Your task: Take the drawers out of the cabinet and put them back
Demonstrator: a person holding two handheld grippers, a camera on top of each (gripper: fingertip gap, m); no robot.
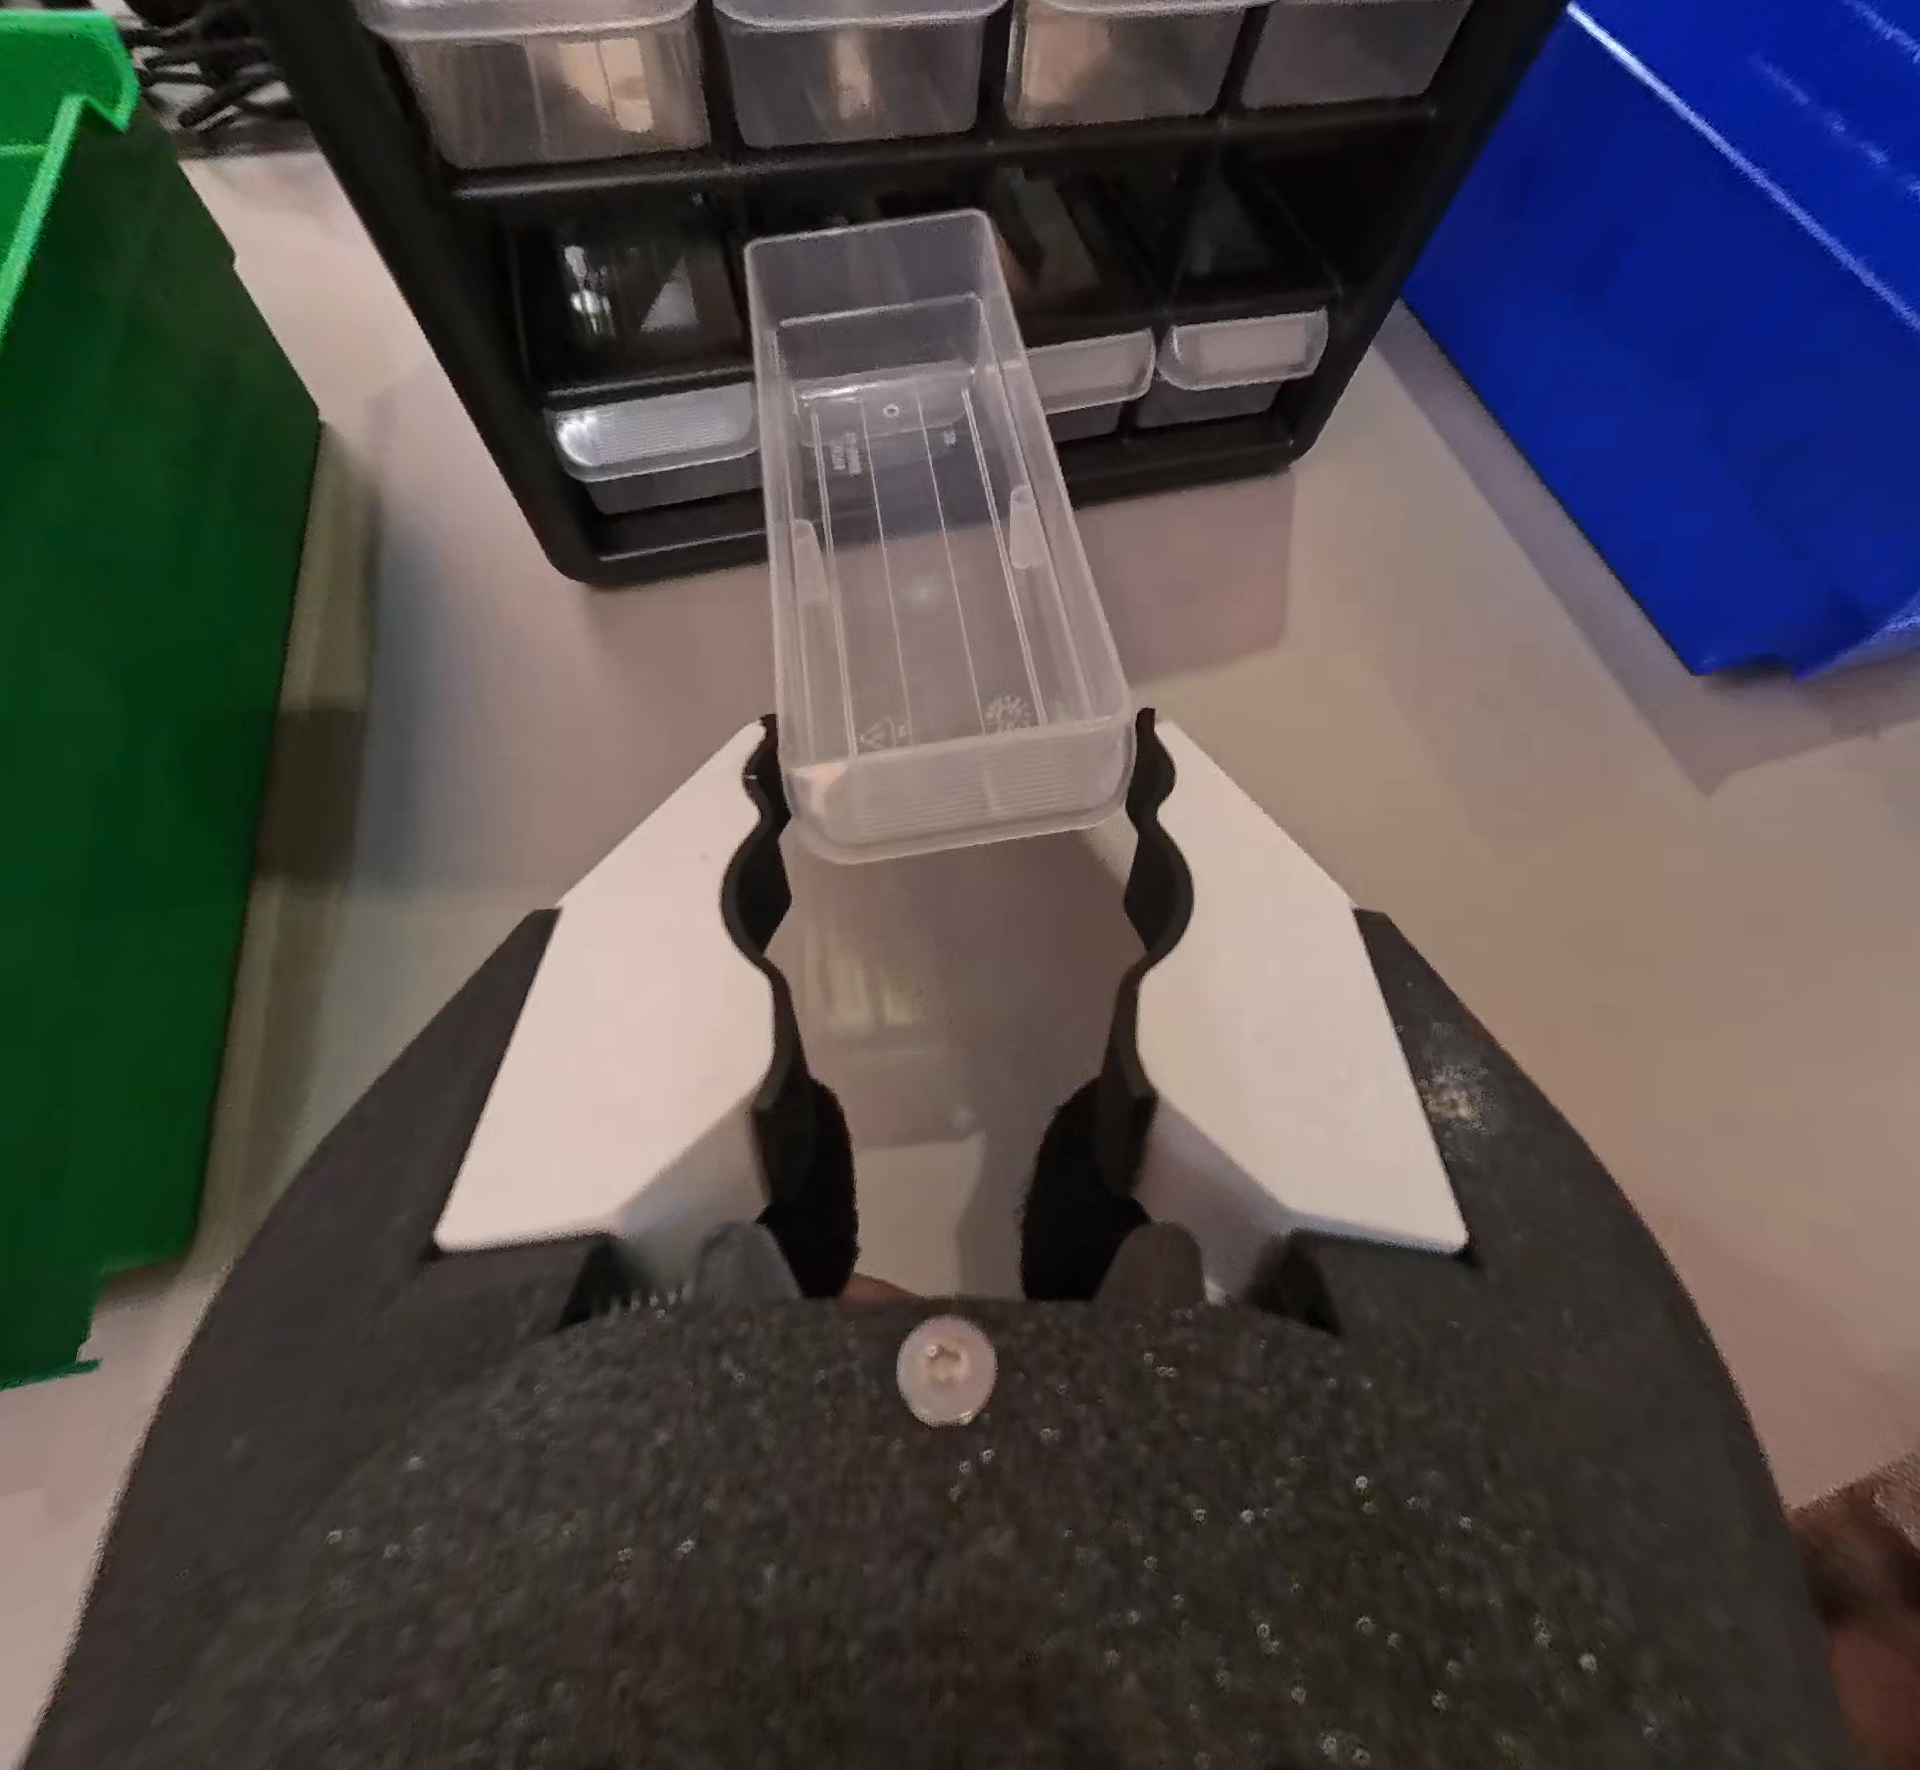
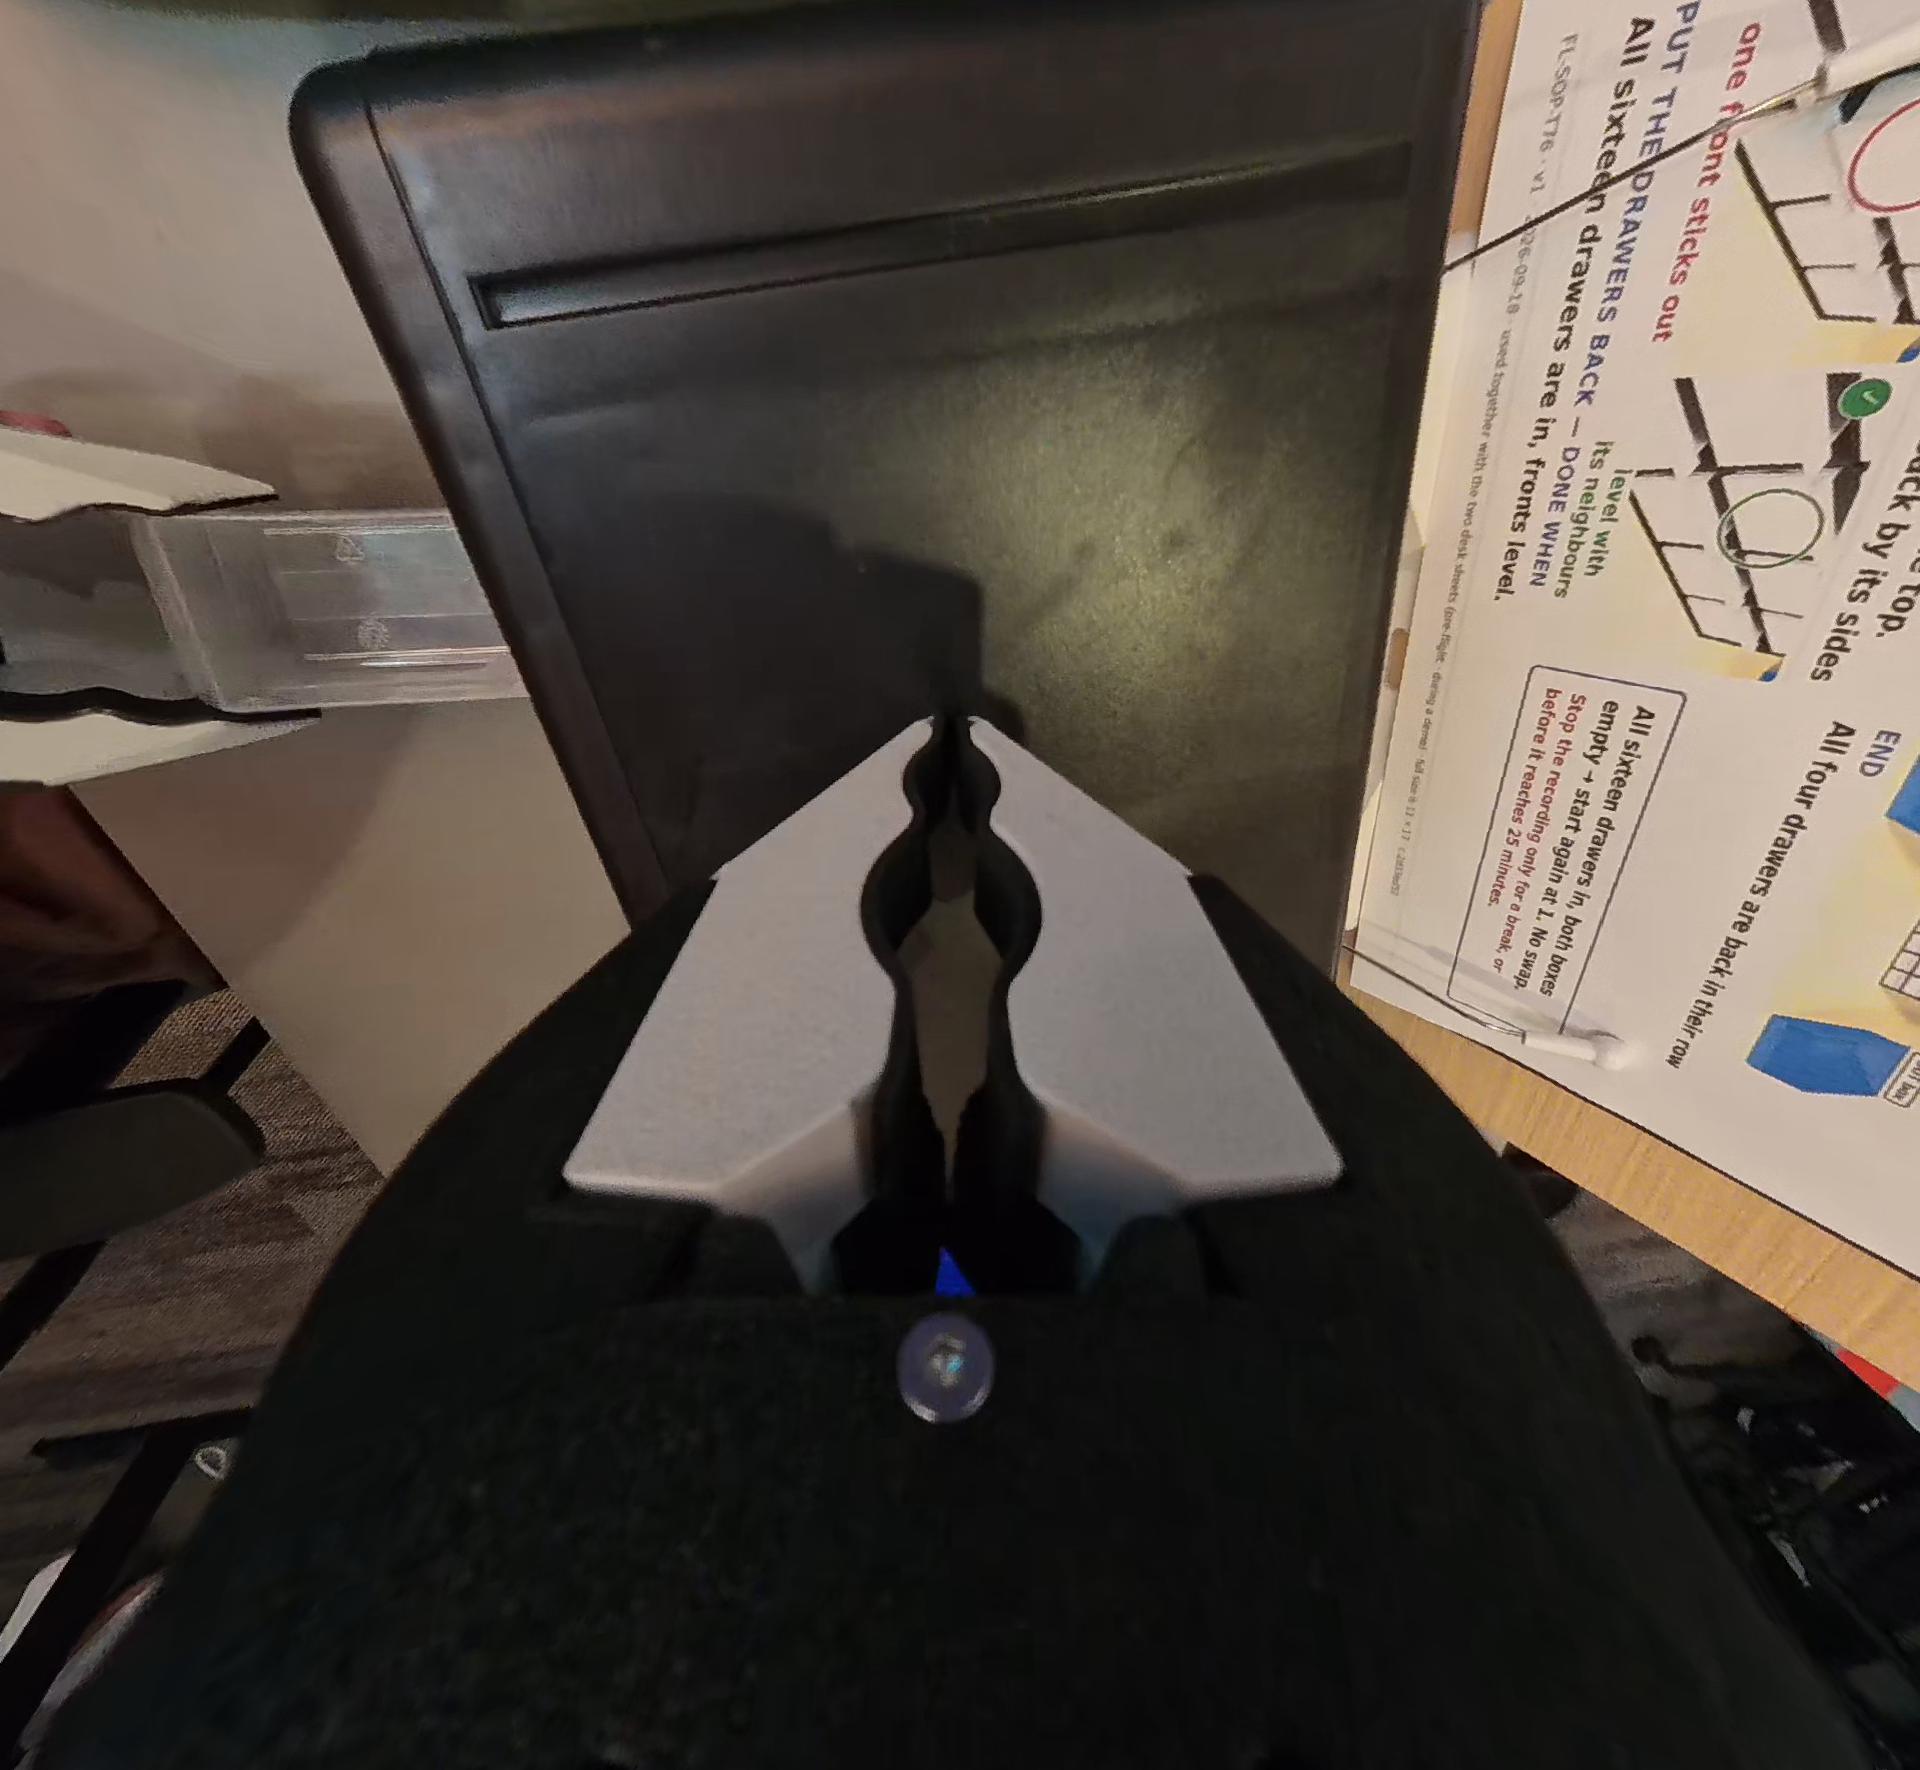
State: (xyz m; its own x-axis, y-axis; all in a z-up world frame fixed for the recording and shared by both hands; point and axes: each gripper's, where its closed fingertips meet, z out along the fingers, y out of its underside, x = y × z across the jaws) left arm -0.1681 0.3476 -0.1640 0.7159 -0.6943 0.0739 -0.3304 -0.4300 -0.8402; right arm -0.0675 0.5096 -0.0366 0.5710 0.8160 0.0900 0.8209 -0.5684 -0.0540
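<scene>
A black cabinet (image 1: 831, 167) with clear drawers stands on the pale table. Its upper visible row holds several drawers, the row below shows empty slots, and the bottom row holds drawers. My left gripper (image 1: 954, 752) is shut on the sides of a clear empty drawer (image 1: 914, 577) at its front end. The drawer's far end sits at the mouth of a slot in the emptied row. My right gripper (image 2: 951, 733) is shut and empty, close over the cabinet's black top (image 2: 935, 349). The drawer (image 2: 343, 598) and the left gripper's fingers (image 2: 104, 733) show at the left of the right wrist view.
A green bin (image 1: 135, 681) stands left of the cabinet and a blue bin (image 1: 1683, 318) to its right. A printed instruction sheet (image 2: 1662, 577) lies on a wooden board beside the cabinet. Dark cables lie behind the cabinet at the far left.
</scene>
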